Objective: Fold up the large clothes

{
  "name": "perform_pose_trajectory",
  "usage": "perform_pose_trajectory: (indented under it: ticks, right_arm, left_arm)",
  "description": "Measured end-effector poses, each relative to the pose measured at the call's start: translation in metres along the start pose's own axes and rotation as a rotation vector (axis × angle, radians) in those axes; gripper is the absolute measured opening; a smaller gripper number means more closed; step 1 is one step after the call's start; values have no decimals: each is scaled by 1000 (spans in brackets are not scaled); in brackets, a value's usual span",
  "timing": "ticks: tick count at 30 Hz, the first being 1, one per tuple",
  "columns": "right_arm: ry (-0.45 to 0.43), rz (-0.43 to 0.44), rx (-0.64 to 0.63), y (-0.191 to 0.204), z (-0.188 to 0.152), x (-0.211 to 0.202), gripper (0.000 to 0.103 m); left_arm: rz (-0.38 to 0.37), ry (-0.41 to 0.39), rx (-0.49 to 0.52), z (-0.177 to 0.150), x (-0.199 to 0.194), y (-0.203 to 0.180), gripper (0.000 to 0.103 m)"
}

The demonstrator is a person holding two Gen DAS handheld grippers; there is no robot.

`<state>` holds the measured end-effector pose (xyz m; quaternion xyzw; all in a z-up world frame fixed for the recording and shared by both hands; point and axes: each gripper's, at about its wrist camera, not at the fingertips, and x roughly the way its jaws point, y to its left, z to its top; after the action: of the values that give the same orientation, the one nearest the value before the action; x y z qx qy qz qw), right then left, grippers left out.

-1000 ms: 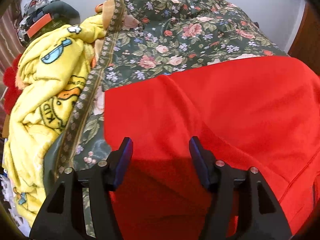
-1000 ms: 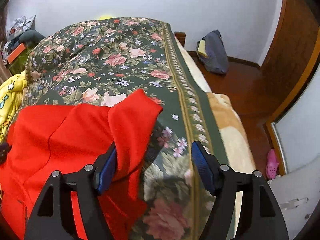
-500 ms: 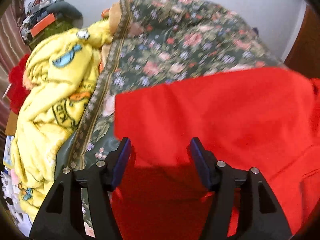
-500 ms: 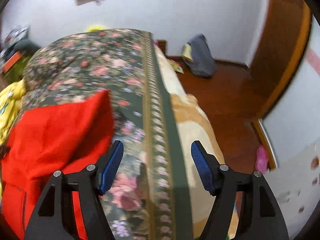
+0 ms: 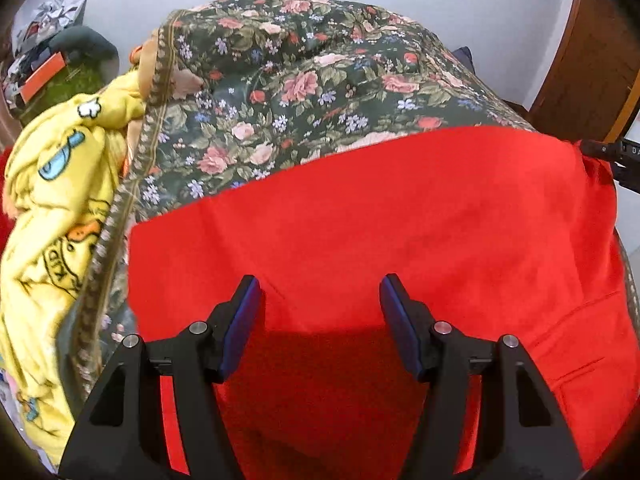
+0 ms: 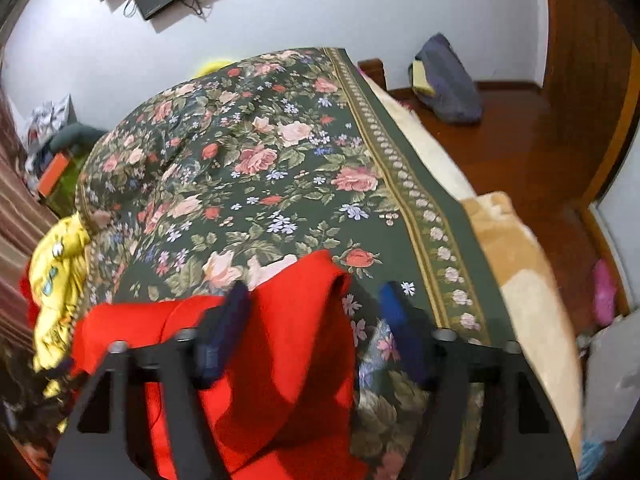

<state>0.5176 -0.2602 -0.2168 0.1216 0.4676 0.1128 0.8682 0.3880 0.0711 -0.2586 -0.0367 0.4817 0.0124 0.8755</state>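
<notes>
A large red garment (image 5: 400, 220) lies spread on the floral bedspread (image 5: 320, 80). My left gripper (image 5: 319, 284) hovers over the garment's near part, open, with its blue pads (image 5: 240, 320) wide apart and only flat cloth beneath them. In the right wrist view a raised fold of the red garment (image 6: 296, 320) stands between the jaws of my right gripper (image 6: 316, 292). Those jaws are closing; the left pad is at the cloth, while the right pad (image 6: 394, 304) stands clear of it. A black piece of gripper hardware (image 5: 616, 156) shows at the garment's far right corner in the left wrist view.
A crumpled yellow cartoon blanket (image 5: 52, 200) lies along the bed's left side. A beige blanket (image 6: 520, 280) hangs at the right edge of the bed, above a wooden floor (image 6: 520, 140). A blue-grey bag (image 6: 448, 80) leans on the wall. A pink slipper (image 6: 604, 292) lies on the floor.
The right gripper swung right over the bed's edge, then came back over the red fold with narrower jaws. The red garment lies flatter and wider in the left view.
</notes>
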Motion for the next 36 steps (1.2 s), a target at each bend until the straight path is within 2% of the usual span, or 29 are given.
perform_pose_trajectory:
  ticks: [1,3,4,7,11,14,17,19,20,23,26,27,29,31,33,36]
  right_arm:
    - [10,35,2,-2,0,2,30]
    - [10,83,-7,-1,-4,-3,15]
    - [-13,75,-35,2,-6,-7,9]
    - [-68,50,-75,9,-9,-21,4]
    - [-127,29,-59,-3,-3,-35,4]
    - [-88,-36,-118,-7,0,-28,4]
    - [-67,-128,-156,-12,-7,-30,4]
    - [-78,-238,-145,-23,-12,-37,4]
    - [-72,-267,-136,-28,-14,-40,4]
    - [-46,-254,-148,-32,-25,-59,4]
    - [-42,-245,-228,-17,-41,-83,5]
    - [-37,-230,-247,-12,-46,-91,8]
    - [-31,-202,-278,0,-57,-107,22]
    - [-50,-185,-295,11,-69,-123,50]
    - [-79,-170,-300,19,-76,-133,61]
    - [-98,-153,-312,33,-90,-150,66]
  left_arm:
    - [-3,-4,-6,-1,1,1,62]
    - [-11,-5,-27,-3,3,2,63]
    - [-13,-3,-32,-4,3,2,63]
    - [1,-5,-22,-5,3,-1,63]
    - [36,-17,20,-8,4,-7,63]
    - [42,-10,28,-8,4,-6,63]
    - [49,5,27,-10,3,-3,64]
    - [62,15,29,-14,1,-2,66]
    - [65,25,26,-16,-2,1,66]
    - [54,35,9,-22,-14,5,66]
    - [54,46,-15,-28,-29,10,66]
    - [57,40,-23,-31,-36,12,66]
    - [64,22,-35,-37,-53,16,66]
    - [68,3,-44,-41,-70,21,66]
    - [70,-10,-48,-46,-85,27,66]
    - [73,-25,-56,-54,-108,38,70]
